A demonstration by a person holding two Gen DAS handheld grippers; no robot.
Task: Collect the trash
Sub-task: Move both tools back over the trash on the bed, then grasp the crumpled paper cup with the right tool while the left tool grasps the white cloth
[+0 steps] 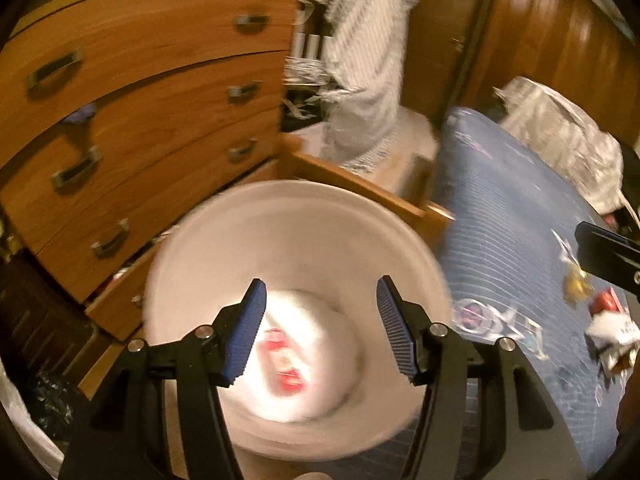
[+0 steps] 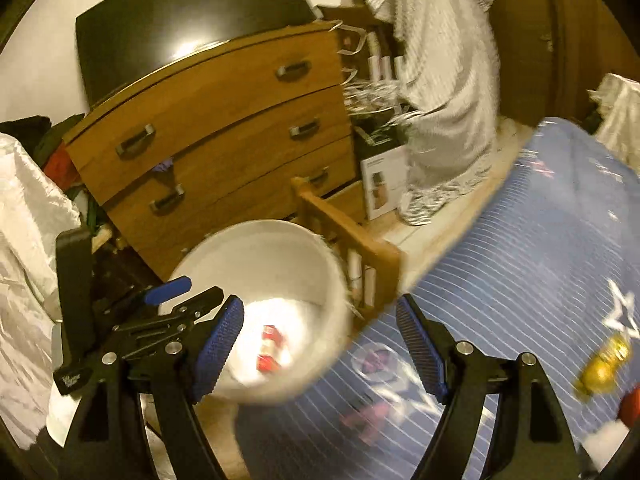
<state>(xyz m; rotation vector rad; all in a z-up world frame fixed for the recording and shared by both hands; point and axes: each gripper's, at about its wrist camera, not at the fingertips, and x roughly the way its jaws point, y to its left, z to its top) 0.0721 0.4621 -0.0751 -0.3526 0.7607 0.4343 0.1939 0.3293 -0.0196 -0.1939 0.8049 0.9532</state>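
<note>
bin (image 1: 288,216) beside bed (image 2: 500,300) corner, red-white wrapper (image 1: 282,360) inside | left gripper (image 1: 322,328) fingers part open, empty | right gripper (image 2: 320,348) fingers wide, empty | I'd go for gold wrapper (image 2: 602,366) on bed, pinch centered

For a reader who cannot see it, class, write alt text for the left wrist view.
Open blue-padded fingers of the left gripper hang empty above a white bucket holding a red-and-white wrapper. Wooden drawers stand behind; more litter lies on the blue bedspread to the right.
</note>
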